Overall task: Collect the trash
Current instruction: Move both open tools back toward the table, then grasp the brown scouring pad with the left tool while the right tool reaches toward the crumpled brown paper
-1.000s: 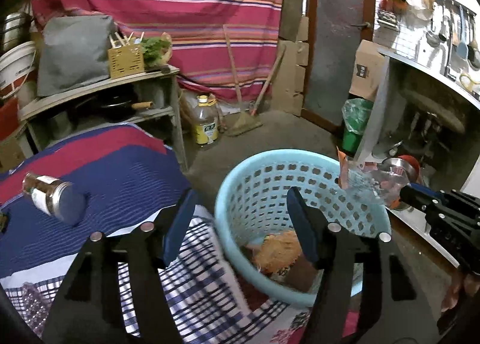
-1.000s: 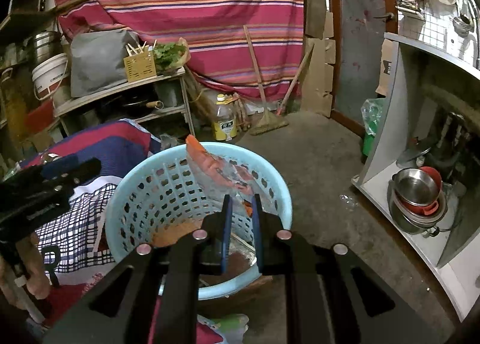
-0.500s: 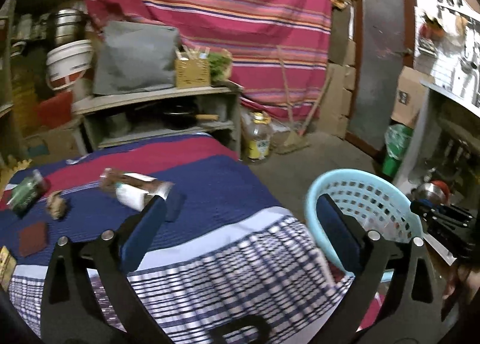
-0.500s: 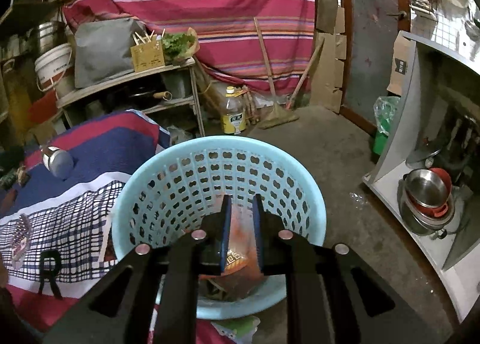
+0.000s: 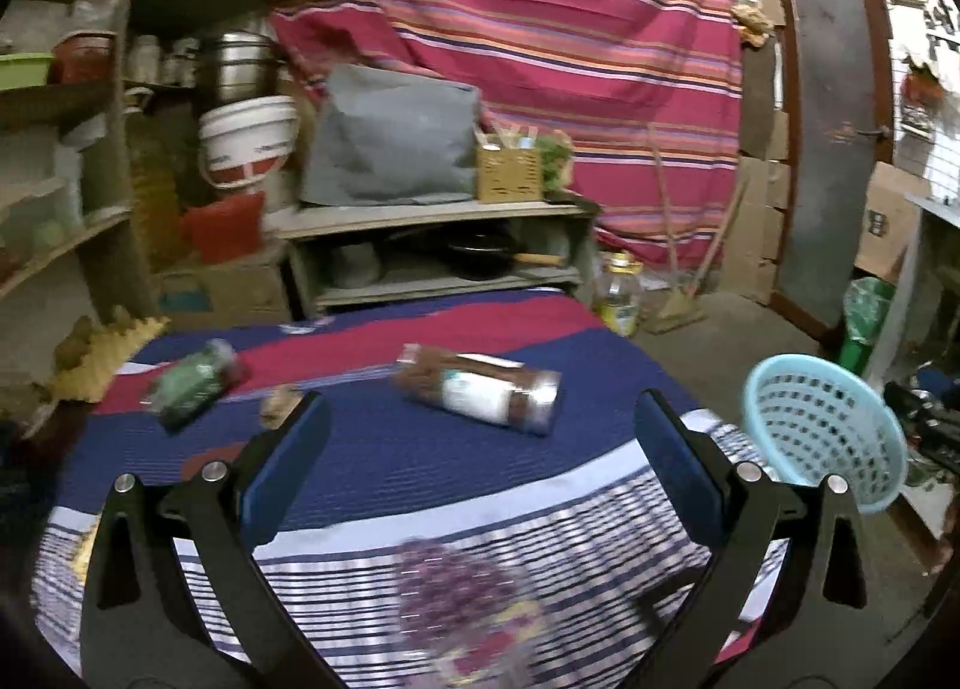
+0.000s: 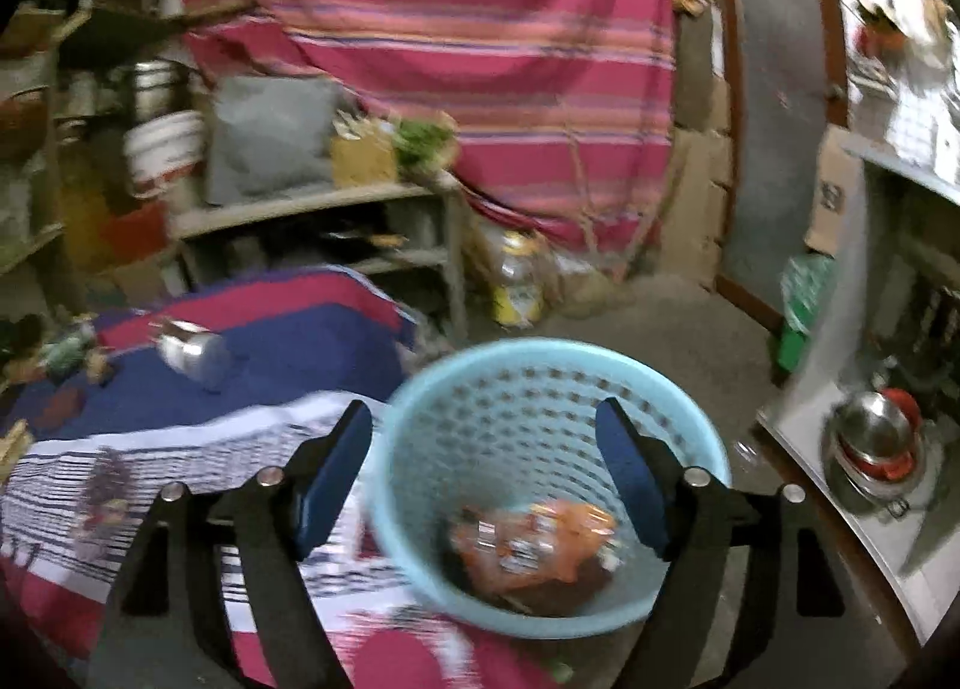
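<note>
Blue, red and white striped cloth covers the bed (image 5: 420, 449), the largest thing in both views. Just off its right edge stands a pale blue perforated plastic basket (image 6: 540, 389), on the grey floor, with an orange crinkled snack wrapper (image 6: 534, 539) lying in its bottom. On the blue band of the cloth, toward the far edge, a clear cylindrical jar with dark contents and a white label (image 5: 480, 389) lies on its side. Nearer the far left corner lies a green packet (image 5: 192, 383), blurred, with a small brownish scrap (image 5: 279, 401) just beside it. Black left gripper (image 5: 480, 449) hangs over the cloth, its blue pads spread wide and empty. Black right gripper (image 6: 480, 473) sits over the basket; its jaws have just been opening, nothing between them.
</note>
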The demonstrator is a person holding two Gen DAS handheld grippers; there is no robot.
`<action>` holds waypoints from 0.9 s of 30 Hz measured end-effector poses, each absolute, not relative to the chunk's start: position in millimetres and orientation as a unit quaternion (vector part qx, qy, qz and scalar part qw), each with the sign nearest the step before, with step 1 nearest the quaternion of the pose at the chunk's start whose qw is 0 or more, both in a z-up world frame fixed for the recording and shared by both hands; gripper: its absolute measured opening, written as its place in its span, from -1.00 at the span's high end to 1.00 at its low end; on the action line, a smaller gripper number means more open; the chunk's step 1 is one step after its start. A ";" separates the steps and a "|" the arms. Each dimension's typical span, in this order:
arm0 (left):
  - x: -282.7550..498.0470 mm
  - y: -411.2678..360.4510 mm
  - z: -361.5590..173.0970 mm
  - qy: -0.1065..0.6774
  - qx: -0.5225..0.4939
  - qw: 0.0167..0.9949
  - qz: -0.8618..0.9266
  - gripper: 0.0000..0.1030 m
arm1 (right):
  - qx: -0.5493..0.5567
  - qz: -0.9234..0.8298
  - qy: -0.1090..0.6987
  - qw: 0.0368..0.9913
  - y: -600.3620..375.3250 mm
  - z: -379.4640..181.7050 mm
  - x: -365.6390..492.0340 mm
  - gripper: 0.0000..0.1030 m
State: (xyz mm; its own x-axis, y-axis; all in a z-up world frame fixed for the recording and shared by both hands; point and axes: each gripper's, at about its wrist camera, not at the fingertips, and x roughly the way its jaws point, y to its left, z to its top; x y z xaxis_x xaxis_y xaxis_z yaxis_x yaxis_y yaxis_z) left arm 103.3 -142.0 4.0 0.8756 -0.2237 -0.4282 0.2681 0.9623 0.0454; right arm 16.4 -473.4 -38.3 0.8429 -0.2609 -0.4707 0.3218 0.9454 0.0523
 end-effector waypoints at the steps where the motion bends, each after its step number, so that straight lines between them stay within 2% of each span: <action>1: 101.2 -134.3 4.6 0.211 0.053 0.969 -0.120 -0.89 | 0.059 -0.144 0.232 0.960 -462.7 -34.8 16.8 -0.48; 12: 101.2 -49.5 8.3 0.196 0.081 0.976 -0.050 -0.89 | 0.038 -0.048 0.221 0.973 -353.1 -8.5 48.4 -0.56; 18: 120.0 -21.0 -10.7 0.221 0.043 0.973 -0.040 -0.89 | -0.002 -0.027 0.223 0.974 -307.6 -2.5 65.1 -0.64; 27: 144.7 6.0 -19.4 0.229 0.035 0.973 -0.015 -0.89 | -0.021 -0.011 0.228 0.973 -268.9 -5.7 99.3 -0.64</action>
